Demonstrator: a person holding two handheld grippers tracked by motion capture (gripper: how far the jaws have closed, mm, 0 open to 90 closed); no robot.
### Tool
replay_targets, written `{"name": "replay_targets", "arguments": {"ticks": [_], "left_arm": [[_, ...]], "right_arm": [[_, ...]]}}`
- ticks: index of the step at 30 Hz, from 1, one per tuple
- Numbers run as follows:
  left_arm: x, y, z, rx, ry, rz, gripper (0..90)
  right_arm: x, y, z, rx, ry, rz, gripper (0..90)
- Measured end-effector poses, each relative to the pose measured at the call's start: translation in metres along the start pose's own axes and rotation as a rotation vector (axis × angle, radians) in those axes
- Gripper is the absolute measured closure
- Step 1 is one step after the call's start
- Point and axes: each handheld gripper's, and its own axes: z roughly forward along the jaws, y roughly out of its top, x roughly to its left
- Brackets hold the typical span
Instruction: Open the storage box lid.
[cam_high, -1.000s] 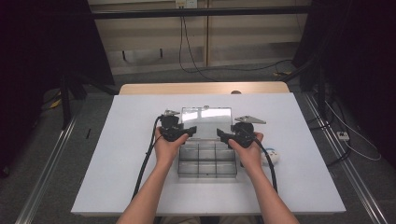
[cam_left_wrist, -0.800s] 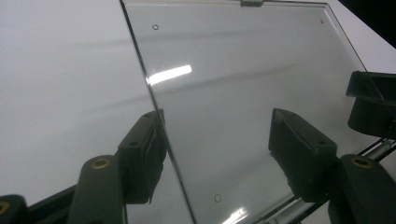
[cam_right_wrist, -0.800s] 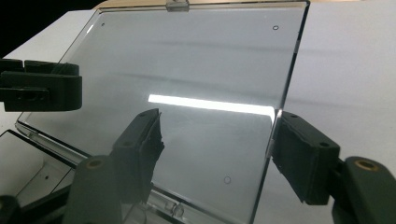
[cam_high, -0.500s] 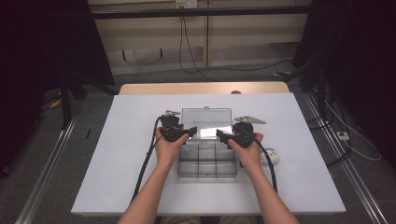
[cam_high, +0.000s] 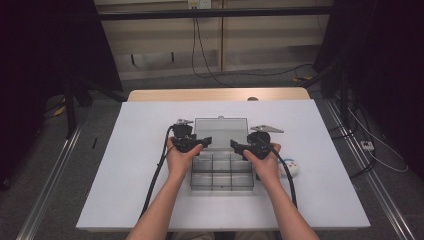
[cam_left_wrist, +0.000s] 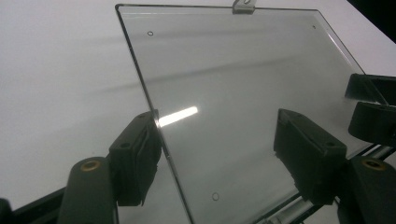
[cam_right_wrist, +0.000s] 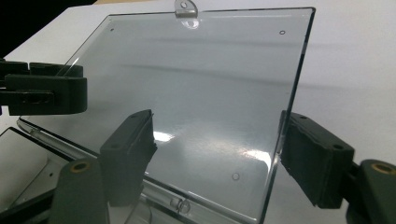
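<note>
A clear plastic compartment box (cam_high: 220, 172) lies on the white table, its lid (cam_high: 221, 129) swung open away from me. My left gripper (cam_high: 207, 141) is at the lid's left edge and my right gripper (cam_high: 234, 145) at its right edge. In the left gripper view the lid (cam_left_wrist: 233, 70) has its left edge between the jaws of the left gripper (cam_left_wrist: 224, 149), with no pad pressing on it. In the right gripper view the lid (cam_right_wrist: 201, 70) has its right edge between the jaws of the right gripper (cam_right_wrist: 217, 149), likewise loose. Both pairs of jaws have just been opening.
The table (cam_high: 125, 165) has bare white surface on both sides of the box. A small white object (cam_high: 291, 169) lies just right of my right hand. Cables trail from both grippers toward the near edge. A small latch tab (cam_right_wrist: 186, 13) sticks out of the lid's far edge.
The bright glare on the lid has faded as it tilted farther back. Both hands stay at the lid's edges.
</note>
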Motion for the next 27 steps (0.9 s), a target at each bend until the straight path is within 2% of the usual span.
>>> {"name": "replay_targets", "arguments": {"ticks": [27], "left_arm": [[0.0014, -0.0037, 0.0020, 0.015, -0.004, -0.027, 29.0]], "right_arm": [[-0.0023, -0.0012, 0.0018, 0.027, 0.010, 0.053, 26.1]]}}
